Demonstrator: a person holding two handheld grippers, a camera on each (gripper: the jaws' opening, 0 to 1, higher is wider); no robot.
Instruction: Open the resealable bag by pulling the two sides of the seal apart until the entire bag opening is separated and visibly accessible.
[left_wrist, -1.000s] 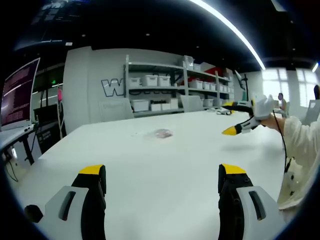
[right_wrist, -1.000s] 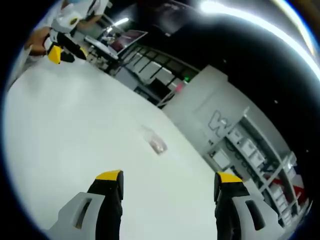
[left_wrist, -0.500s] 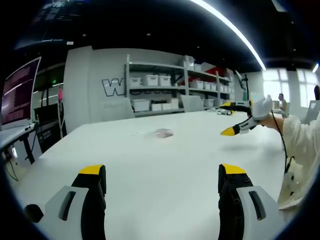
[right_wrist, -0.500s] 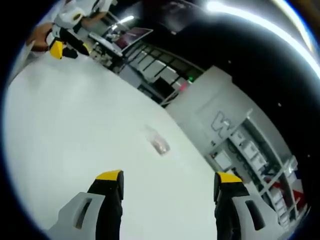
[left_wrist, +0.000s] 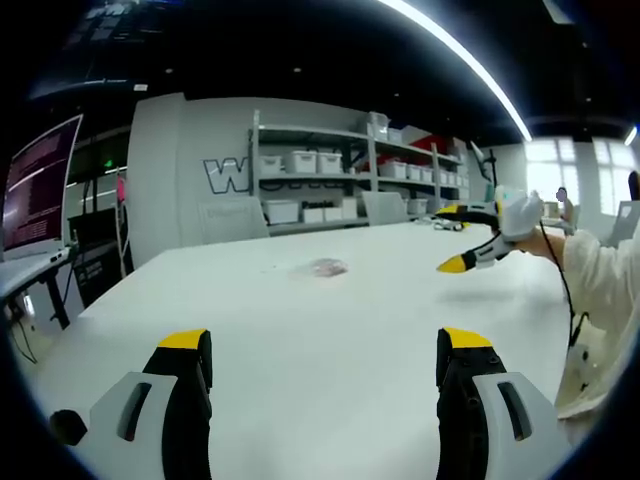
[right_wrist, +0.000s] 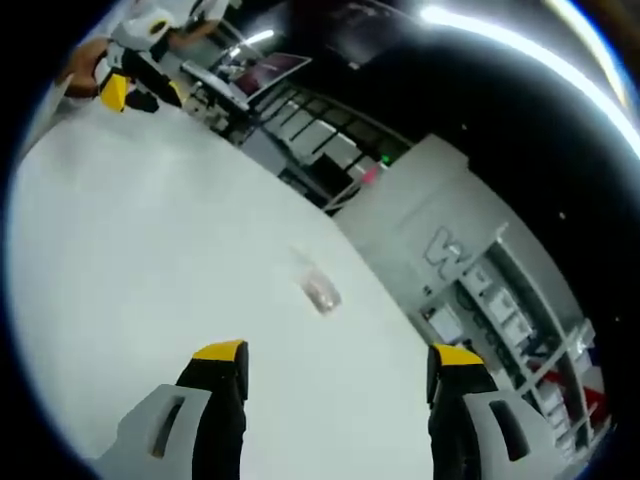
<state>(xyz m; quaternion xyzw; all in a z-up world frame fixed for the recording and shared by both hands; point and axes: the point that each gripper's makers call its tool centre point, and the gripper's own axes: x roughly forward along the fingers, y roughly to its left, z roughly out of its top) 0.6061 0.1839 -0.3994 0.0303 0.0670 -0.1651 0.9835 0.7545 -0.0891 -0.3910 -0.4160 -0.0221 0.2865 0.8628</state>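
Nearest to me in the left gripper view, my left gripper (left_wrist: 325, 345) has its two yellow-tipped jaws spread wide with nothing between them, hovering low over the near part of the white table (left_wrist: 330, 320). In the right gripper view, my right gripper (right_wrist: 335, 352) is just as wide, also empty, above bare tabletop (right_wrist: 120, 250).

Farther out on the table lies the resealable bag (left_wrist: 325, 267), a small clear pouch with something pinkish inside, flat on the surface and well apart from both pairs of jaws. From the left gripper it sits toward the far edge of the table, roughly midway along it. In the right gripper view the same bag (right_wrist: 320, 291) lies ahead of the jaws, close to the table's far edge; I cannot tell whether its seal is closed or parted.

Toward the right side of the table in the left gripper view, the right gripper (left_wrist: 470, 238) is held above the surface in a white-gloved hand (left_wrist: 522, 214), its yellow tips apart. In the right gripper view, the left gripper (right_wrist: 120, 88) shows near the table's far left corner.

Beyond the table stands a shelving unit (left_wrist: 340, 170) with white bins against a grey wall, and a monitor (left_wrist: 38, 185) stands off the table's left edge.
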